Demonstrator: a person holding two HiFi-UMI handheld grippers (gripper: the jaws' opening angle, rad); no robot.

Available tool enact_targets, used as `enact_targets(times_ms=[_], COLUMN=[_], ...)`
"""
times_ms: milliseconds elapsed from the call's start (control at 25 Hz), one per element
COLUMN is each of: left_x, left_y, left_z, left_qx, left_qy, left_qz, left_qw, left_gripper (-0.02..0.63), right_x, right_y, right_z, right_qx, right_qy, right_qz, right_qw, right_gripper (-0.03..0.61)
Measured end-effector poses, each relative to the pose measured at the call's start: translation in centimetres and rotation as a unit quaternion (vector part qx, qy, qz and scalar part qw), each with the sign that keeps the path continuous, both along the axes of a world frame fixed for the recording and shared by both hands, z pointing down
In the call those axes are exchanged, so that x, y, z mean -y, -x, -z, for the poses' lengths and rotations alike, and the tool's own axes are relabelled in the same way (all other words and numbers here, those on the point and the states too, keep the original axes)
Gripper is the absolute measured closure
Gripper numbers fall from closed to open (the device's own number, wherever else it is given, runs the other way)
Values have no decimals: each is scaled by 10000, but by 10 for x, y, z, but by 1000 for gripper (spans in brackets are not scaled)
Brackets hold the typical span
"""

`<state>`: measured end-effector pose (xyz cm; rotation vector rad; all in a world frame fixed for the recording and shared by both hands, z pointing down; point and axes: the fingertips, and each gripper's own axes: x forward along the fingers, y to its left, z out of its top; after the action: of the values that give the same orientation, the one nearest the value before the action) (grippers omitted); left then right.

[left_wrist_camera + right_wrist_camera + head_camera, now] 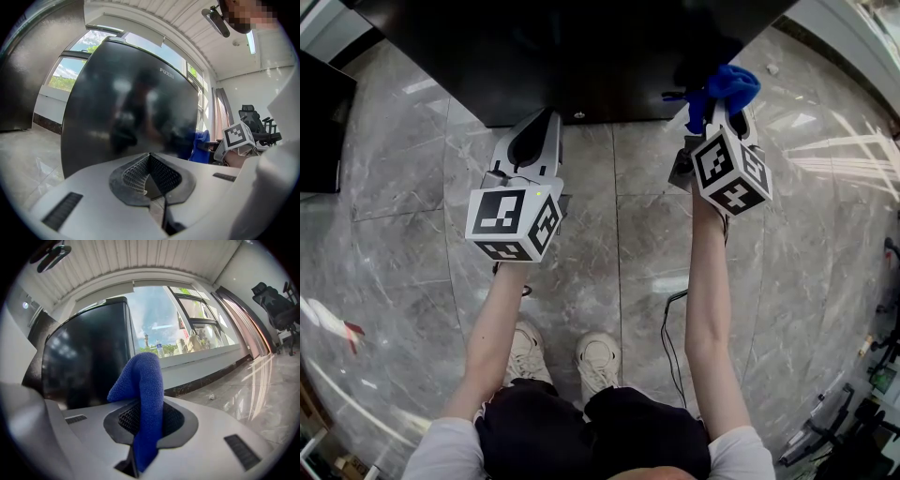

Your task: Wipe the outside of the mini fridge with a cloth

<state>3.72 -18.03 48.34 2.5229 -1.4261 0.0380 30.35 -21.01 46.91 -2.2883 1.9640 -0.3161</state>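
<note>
Blue cloth (143,399) is pinched between the jaws of the right gripper (143,425). The jaws are closed on its lower part, and a folded hump of fabric rises above the ribbed pads. In the head view the cloth (727,89) is seen bunched at the tip of the right gripper (722,111), which is held up at the right front corner of the mini fridge (581,56). Whether the fabric touches the fridge cannot be made out.

The mini fridge is black and glossy and is set on a grey marble floor (619,244), straight ahead of the person. In the left gripper view its dark face (131,108) fills the middle of the frame. The lettering FUXIN is shown near its top edge and blurred reflections across its surface.

The left gripper (150,176) is held with its jaws pressed together, and nothing is seen between the pads. In the head view it (539,122) is pointed at the front of the fridge, near it, to the left of the other gripper and well apart from it.

The cloth (200,145) also appears in the left gripper view, beside the fridge's right edge.

A pair of pale shoes (600,361) and a thin black cable (670,337) are seen on the floor below the arms. A wide window (187,329) is shown behind the fridge in the right gripper view.
</note>
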Motion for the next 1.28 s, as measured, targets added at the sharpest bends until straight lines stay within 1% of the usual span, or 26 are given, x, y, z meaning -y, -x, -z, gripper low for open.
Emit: enact_targets(times_ms=[240,400,600,800,960,1080,1200,1280], left_x=[3,2,0,-1,1,2,0,-1], left_y=[8,15,35,62,92,111,129,147], left_z=[-4,-8,-12,-13,-13,-19,-20,-18], left_qx=[-73,-73,-121,10,-34,-117,53,144], left_qy=[65,96,161,98,56,60,-65,-173], left_qz=[88,131,283,470,742,877,886,981], left_qw=[9999,9998,9994,9988,9972,9961,9960,9949], left_gripper=[609,609,609,609,609,609,609,609], right_x=[-9,-18,-24,-24,-24,-21,-18,-17], right_y=[2,26,83,143,197,229,266,298], right_z=[9,15,9,-10,-17,-19,-25,-30], right_qx=[31,169,121,-45,-172,-154,3,41], right_qy=[-114,-261,-203,36,79,48,20,22], right_qz=[-63,95,685,1285,1837,2083,2298,2568], right_qw=[9999,9995,9974,9917,9828,9779,9732,9665], right_gripper=[503,503,503,503,503,503,503,503])
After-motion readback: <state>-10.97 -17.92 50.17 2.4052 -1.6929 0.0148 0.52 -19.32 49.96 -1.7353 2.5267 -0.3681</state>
